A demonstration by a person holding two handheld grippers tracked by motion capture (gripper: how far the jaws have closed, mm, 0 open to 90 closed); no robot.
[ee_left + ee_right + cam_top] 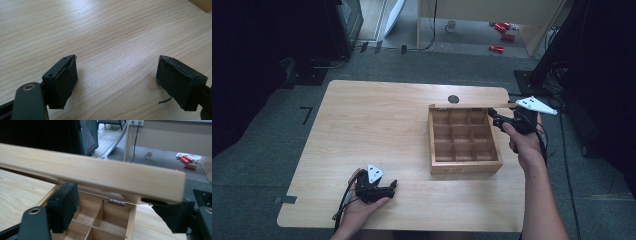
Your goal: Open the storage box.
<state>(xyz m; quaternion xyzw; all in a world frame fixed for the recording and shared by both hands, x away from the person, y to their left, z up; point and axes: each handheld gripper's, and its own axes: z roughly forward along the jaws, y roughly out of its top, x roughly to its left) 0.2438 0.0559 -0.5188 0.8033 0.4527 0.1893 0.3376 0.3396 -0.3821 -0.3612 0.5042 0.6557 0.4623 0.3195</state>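
Right claw [495,116] sits at the far right corner of the wooden box [464,167], jaws apart, with the free edge of the hinged lid [100,173] passing between them. In the right gripper view the lid edge runs across above the pads [65,202]; pads look clear of it, no squeeze visible, so lid is propped or riding on the claw rather than pinched. Lid stands raised, swung up along the far wall on a small metal hinge [116,202]. Box is on the right half of the desk [377,130], open, nine empty compartments inside.

Handling: thin flat wood panel, stiff, light, smooth finish so probably a bit slippery against the pads. Hinge is small, likely the weak spot, so don't twist or push sideways. Best hold looks like the long free edge, near its middle or right end, pads on the two flat faces. Box itself is light and could slide if the lid is pulled hard.

Left claw [388,188] rests near the front edge of the desk, jaws wide, nothing between them, well apart from the box.
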